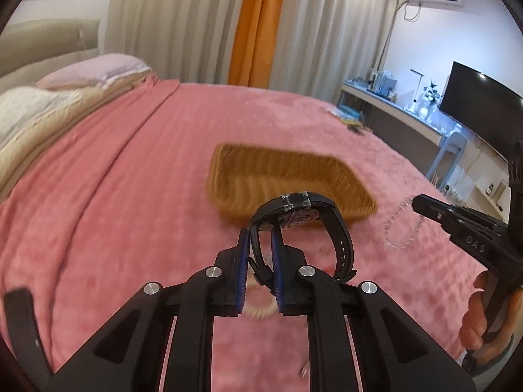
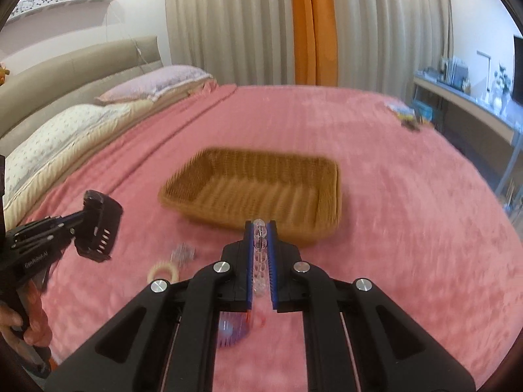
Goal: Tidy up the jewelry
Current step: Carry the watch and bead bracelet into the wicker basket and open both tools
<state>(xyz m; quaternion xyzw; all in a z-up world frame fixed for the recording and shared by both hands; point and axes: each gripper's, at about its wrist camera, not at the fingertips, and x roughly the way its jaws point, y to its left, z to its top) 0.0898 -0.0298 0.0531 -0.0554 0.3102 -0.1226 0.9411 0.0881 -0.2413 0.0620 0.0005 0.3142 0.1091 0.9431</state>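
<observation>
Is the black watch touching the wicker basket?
Apart. In the right wrist view the black watch, held in the left gripper, hangs left of the wicker basket with pink blanket between them.

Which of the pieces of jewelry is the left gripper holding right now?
The black watch: the left gripper is clamped on its strap. The clear bead bracelet is in the right gripper, and the cream ring lies on the pink blanket.
</observation>
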